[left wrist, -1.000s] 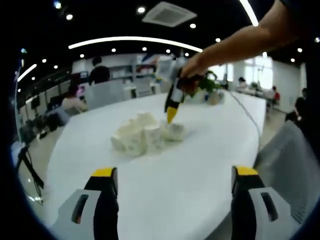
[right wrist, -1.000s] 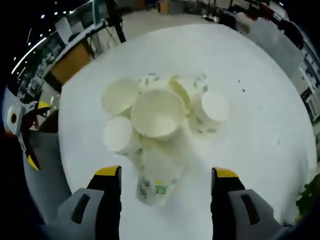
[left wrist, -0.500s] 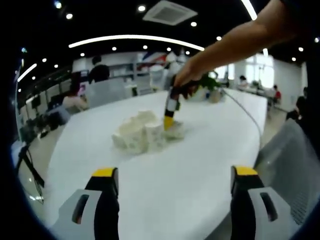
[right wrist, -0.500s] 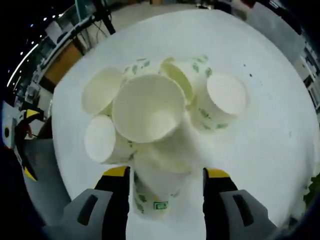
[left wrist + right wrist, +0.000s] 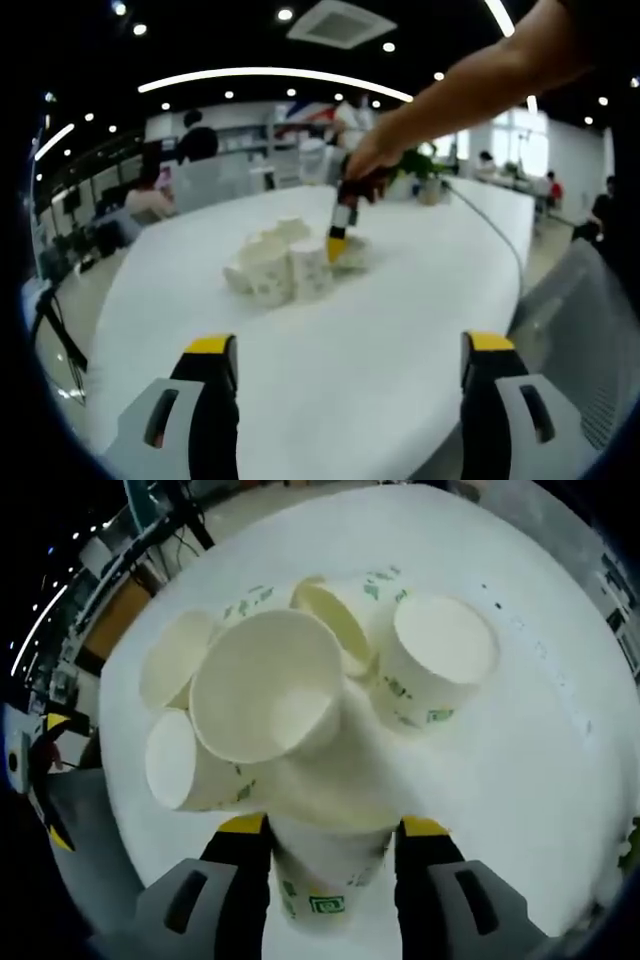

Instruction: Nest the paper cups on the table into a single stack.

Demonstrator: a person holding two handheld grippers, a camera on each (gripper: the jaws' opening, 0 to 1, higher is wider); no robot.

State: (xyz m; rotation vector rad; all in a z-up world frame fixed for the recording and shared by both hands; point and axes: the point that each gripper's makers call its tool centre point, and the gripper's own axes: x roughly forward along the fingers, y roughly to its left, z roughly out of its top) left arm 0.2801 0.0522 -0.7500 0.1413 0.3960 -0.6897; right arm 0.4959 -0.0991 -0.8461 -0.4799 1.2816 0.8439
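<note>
Paper cups, clustered on white tabletop: our right gripper sets spread fingers astride the nearest cup, closing next; left gripper idles, fingers released.

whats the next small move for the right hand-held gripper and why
Probably close the right hand-held gripper on the paper cup lying on its side between its jaws. The jaws already flank it but look slightly apart from its walls, and the other cups crowd close above, so pushing further risks scattering them.
</note>
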